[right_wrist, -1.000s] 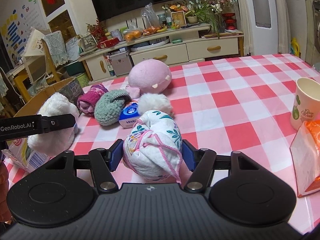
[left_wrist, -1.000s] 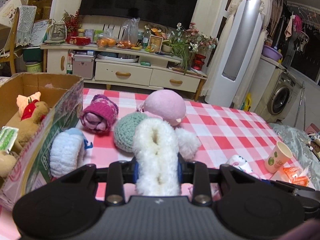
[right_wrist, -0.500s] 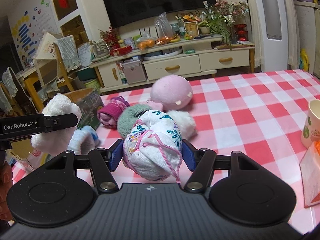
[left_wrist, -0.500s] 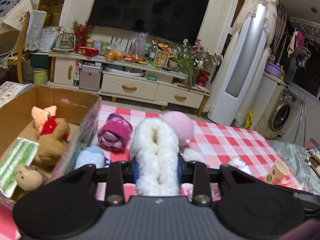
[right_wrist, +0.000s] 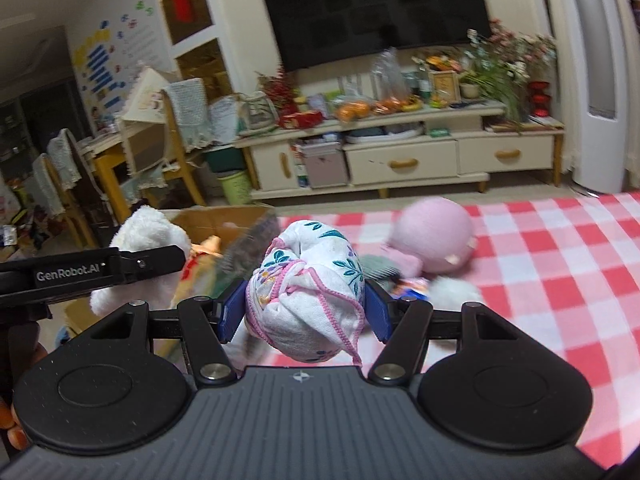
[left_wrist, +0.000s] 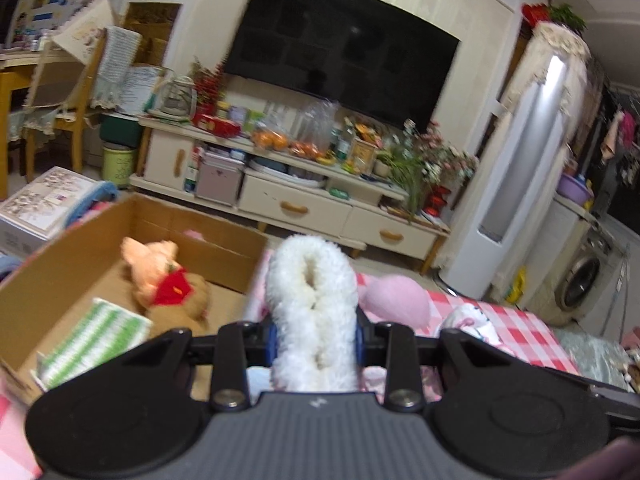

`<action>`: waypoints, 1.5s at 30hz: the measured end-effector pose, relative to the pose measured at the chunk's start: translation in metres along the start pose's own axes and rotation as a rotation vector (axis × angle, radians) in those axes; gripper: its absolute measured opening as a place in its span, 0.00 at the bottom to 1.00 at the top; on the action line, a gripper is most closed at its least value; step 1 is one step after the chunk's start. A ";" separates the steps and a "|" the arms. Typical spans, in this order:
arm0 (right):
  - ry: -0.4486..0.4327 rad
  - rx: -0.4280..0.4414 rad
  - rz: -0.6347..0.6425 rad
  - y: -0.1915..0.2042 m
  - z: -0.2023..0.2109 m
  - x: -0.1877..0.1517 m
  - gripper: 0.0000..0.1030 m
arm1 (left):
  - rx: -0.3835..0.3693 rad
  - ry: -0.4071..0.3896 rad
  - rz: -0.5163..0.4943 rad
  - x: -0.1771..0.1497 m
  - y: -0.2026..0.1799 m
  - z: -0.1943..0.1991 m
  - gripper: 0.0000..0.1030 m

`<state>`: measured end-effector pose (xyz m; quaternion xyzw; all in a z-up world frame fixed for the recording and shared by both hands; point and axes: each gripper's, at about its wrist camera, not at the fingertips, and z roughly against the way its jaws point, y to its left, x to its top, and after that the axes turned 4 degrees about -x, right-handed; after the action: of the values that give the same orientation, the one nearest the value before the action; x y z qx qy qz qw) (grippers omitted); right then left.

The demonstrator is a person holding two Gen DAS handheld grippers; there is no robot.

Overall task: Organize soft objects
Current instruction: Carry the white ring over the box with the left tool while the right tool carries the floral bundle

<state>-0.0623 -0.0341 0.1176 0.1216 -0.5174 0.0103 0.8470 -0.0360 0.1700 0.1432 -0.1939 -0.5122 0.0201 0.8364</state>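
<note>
Left tongs point(left_wrist: 316, 336) clenched on white fluffy roll point(left_wrist: 312, 304); cardboard box point(left_wrist: 224, 248) lies left-ahead, nearer this hand. Right tongs point(right_wrist: 304, 308) grasp floral cloth bundle point(right_wrist: 308, 300).

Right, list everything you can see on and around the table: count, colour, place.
fluffy roll: 1, white, clamped in left gripper
cloth bundle: 1, white with floral print, clamped in right gripper
cardboard box: 1, brown, left of table
stuffed animal: 1, peach and brown with red scarf, in box
striped cloth: 1, green and white, in box
round plush: 1, pink, on table
tablecloth: 1, red and white check
left gripper: 1, black
right gripper: 1, black
</note>
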 end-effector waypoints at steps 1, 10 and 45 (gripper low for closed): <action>-0.004 0.015 0.006 0.005 -0.004 0.003 0.75 | 0.012 -0.010 0.010 0.002 0.006 0.002 0.31; -0.012 0.157 0.089 0.056 -0.048 0.025 0.75 | 0.162 -0.065 0.127 0.021 0.069 0.008 0.31; 0.021 0.184 0.131 0.062 -0.057 0.013 0.98 | 0.334 0.000 0.132 0.023 0.088 -0.015 0.80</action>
<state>-0.0158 0.0367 0.1162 0.1648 -0.5121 0.1142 0.8352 0.0023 0.2521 0.1261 -0.0857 -0.4878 0.1599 0.8539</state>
